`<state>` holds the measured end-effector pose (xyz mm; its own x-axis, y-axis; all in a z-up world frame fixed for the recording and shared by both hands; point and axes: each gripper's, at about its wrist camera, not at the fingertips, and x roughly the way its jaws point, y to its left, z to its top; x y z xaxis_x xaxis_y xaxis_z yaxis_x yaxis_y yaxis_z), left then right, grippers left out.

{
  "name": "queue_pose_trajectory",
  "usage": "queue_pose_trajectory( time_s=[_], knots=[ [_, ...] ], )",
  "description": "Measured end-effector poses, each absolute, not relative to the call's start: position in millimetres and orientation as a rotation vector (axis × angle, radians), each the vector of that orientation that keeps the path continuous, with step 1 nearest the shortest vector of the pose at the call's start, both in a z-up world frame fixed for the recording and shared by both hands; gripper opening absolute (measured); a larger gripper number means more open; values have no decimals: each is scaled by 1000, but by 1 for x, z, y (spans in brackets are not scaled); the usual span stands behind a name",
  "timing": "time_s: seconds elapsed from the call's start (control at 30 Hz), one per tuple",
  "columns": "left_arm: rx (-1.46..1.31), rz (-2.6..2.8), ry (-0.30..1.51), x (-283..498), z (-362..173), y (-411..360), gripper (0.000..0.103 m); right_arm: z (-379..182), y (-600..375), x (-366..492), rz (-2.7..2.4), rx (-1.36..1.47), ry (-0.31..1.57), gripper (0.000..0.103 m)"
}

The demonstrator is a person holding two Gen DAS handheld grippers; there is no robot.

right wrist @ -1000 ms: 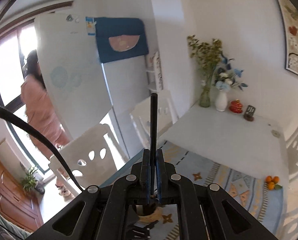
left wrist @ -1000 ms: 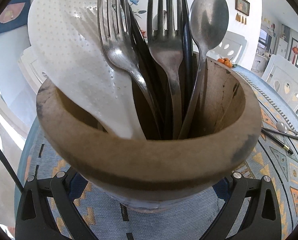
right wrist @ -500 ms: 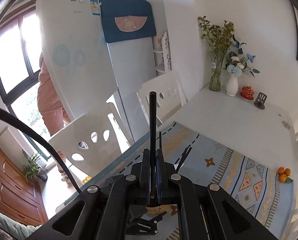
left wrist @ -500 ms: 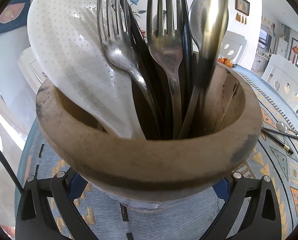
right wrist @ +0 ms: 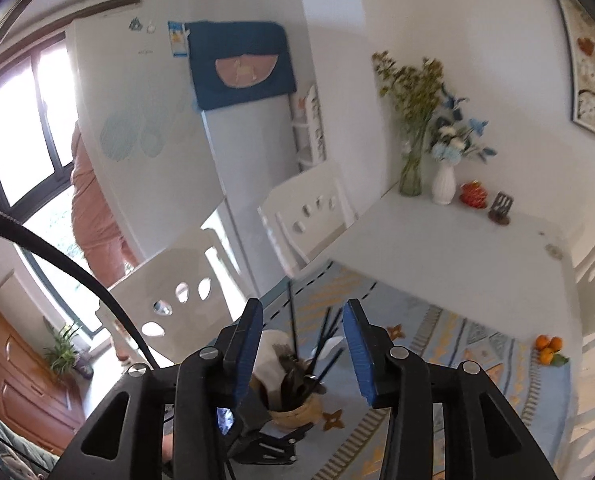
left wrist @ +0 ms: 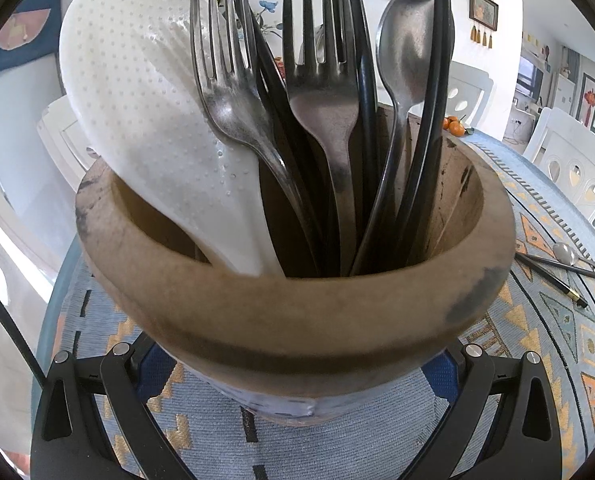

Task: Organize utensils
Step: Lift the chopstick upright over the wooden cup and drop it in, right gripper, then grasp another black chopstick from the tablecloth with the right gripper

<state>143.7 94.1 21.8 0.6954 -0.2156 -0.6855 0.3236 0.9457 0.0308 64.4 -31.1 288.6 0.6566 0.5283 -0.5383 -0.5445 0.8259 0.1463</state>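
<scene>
Patterned blue cloth [left wrist: 557, 344] covered the table under both grippers, with white chairs, a fridge and a vase of flowers blurred behind in the right wrist view.

Directly ahead of the left gripper [left wrist: 297, 408], filling most of its view, stood the wooden utensil holder [left wrist: 297, 320]. The gripper's two fingers flanked the holder's base, but the pads were hidden behind the holder's wall, so I could not tell whether they pressed on it. Inside stood a white rice paddle [left wrist: 149, 112], two forks [left wrist: 233, 96], a spoon [left wrist: 409, 48] and several black chopsticks [left wrist: 429, 128], their upper ends cut off at the top edge. To the gripper's right, a small spoon and two more chopsticks [left wrist: 553, 276] lay on the cloth, well apart from the holder.

The right gripper [right wrist: 303, 344] hovered above, its jaws having just been opening, blue pads standing apart with nothing between them. Below and beyond its fingertips sat the same holder [right wrist: 293, 404], small and blurred by motion, a chopstick [right wrist: 291, 316] standing upright in it. At that view's left, a person in pink stood partly hidden behind the fridge.
</scene>
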Motion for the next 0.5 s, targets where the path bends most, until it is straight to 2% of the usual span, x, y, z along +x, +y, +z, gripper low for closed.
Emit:
queue_pose_trajectory(
  time_s=[0.27, 0.5],
  knots=[
    [155, -300, 728, 140, 22, 92, 101, 286, -58, 57, 517, -55, 598, 42],
    [148, -304, 734, 145, 21, 93, 101, 231, -99, 74, 414, 1, 789, 43]
  ],
)
